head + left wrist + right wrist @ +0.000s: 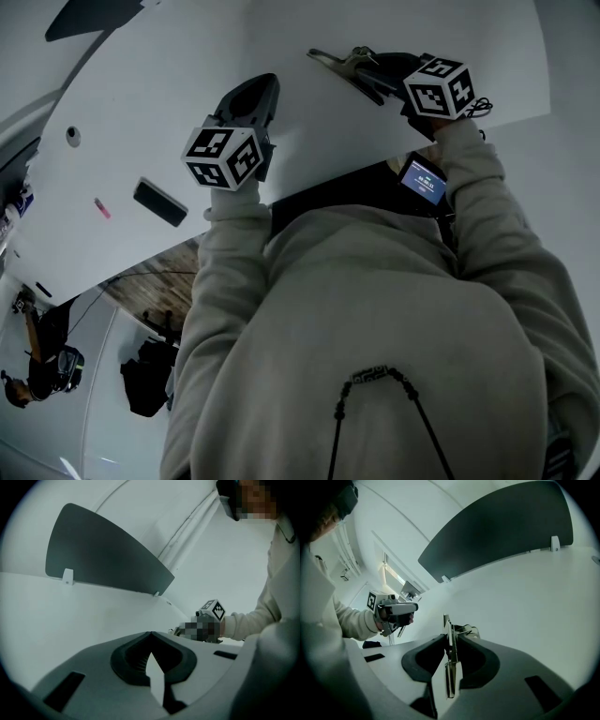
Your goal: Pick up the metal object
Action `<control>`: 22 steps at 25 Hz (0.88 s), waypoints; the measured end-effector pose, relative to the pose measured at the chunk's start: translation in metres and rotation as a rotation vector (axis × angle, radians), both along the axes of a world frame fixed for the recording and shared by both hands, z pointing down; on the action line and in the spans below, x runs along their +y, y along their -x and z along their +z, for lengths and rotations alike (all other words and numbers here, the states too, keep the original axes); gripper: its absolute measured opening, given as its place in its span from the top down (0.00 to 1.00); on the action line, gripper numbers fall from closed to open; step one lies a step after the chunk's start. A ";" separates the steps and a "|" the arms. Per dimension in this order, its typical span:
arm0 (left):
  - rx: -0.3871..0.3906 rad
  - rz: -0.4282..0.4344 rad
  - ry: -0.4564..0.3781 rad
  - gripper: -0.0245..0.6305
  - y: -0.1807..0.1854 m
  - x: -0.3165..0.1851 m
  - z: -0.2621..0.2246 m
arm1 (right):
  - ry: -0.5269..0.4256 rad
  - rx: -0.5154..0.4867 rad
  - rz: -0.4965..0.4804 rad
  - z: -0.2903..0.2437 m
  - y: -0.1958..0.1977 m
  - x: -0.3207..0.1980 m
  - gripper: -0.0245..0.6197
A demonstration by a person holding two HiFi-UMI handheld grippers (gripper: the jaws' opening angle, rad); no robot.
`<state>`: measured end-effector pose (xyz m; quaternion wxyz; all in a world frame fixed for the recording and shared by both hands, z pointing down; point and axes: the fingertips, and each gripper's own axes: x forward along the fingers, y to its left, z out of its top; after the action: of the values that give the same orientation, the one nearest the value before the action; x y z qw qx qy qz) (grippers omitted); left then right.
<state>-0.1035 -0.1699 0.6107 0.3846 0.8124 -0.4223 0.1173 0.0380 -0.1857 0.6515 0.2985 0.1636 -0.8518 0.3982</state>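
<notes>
- The white table is bounded on the near side by a slanting edge, at which the person's torso is seen. At the far side a dark panel is stood on two white brackets.
- Wide bare tabletop is left around and between the two grippers.
- One metal object, a sprung clamp, is gripped edge-on by the right gripper, whose jaws are closed on it. It is held over the table's right part, seemingly clear of the surface, though this cannot be confirmed.
- The left gripper is held with its jaw tips together and nothing between them.
- Also counted are one black flat slab and one pink piece, both on the table's left part, well apart from the clamp.
</notes>
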 end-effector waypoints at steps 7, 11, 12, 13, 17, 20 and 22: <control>-0.022 -0.005 -0.069 0.96 0.005 -0.005 -0.030 | -0.093 -0.039 0.017 -0.043 0.004 -0.022 0.80; -0.031 -0.015 -0.115 0.96 0.009 -0.009 -0.051 | -0.149 -0.050 0.009 -0.069 0.008 -0.030 0.80; -0.034 -0.015 -0.128 0.96 0.010 -0.010 -0.058 | -0.162 -0.054 0.007 -0.077 0.008 -0.031 0.80; -0.037 -0.014 -0.140 0.96 0.010 -0.010 -0.065 | -0.175 -0.058 0.007 -0.085 0.008 -0.033 0.80; -0.051 -0.015 -0.183 0.96 0.012 -0.010 -0.093 | -0.231 -0.074 0.008 -0.118 0.009 -0.038 0.80; -0.066 -0.022 -0.221 0.96 0.019 -0.009 -0.113 | -0.272 -0.092 0.006 -0.140 0.015 -0.039 0.80; -0.077 -0.024 -0.242 0.96 0.024 -0.008 -0.126 | -0.296 -0.102 0.004 -0.156 0.018 -0.039 0.80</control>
<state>-0.1273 -0.1775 0.4850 0.2686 0.8426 -0.4577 0.0917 0.0202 -0.2244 0.4960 0.2264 0.1873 -0.9150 0.2765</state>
